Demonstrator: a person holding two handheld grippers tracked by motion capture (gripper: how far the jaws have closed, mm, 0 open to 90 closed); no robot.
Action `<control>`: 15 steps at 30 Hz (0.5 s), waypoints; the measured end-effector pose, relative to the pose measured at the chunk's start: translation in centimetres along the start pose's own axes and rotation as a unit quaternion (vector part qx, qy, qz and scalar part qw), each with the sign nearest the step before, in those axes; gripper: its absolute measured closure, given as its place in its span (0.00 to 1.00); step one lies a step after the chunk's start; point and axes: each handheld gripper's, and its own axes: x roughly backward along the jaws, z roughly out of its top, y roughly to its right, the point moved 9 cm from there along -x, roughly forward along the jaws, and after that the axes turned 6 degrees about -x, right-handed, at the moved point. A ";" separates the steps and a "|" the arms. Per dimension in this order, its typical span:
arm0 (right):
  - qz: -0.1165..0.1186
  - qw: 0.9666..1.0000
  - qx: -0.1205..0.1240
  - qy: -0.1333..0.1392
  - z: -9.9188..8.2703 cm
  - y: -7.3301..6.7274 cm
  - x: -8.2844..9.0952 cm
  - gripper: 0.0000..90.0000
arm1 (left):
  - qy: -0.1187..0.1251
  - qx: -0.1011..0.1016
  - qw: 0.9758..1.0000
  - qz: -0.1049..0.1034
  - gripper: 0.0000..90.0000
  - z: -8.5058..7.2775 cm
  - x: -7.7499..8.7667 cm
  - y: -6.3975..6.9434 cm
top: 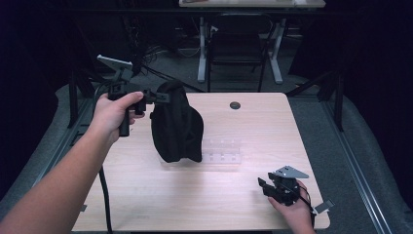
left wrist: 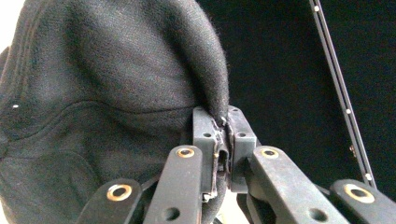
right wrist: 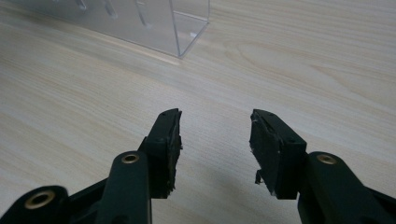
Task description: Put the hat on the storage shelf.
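Dark surroundings frame a pale wood-grain surface (top: 146,195) at the centre of the high view, with a black folding chair (top: 237,44) and white legs of a second table beyond its far edge. Left tongs (top: 157,97), held in the person's left hand (top: 113,114) at the upper left of the high view, are clamped on a fold at the top of a black fabric bag (top: 176,124). In the left gripper view the pads pinch that fold (left wrist: 215,100), the rest of the bag spreading over the left half of the frame. The bag hangs left of centre in the high view, its lower end at the surface, though contact there cannot be told. Just to its right lies a clear plastic organiser (top: 222,151) with small compartments. Right tongs (top: 265,187), held in the right hand (top: 295,212) at the lower right, stand wide apart with nothing between them. In the right gripper view they sit low over bare wood, a corner of the clear organiser (right wrist: 187,32) at the upper edge of the frame.
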 end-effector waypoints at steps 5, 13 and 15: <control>0.002 1.000 0.001 0.000 0.0 0.0 0.0 0.59 | -0.005 -0.002 1.000 0.008 0.95 -0.1 -0.6 -0.1; 0.000 1.000 0.005 0.003 0.2 -0.2 0.2 0.59 | -0.005 -0.004 1.000 -0.011 0.95 -0.1 -1.7 0.4; 0.003 1.000 0.004 0.003 0.3 -0.3 0.2 0.60 | -0.001 -0.004 1.000 -0.016 0.95 -0.1 -2.0 0.5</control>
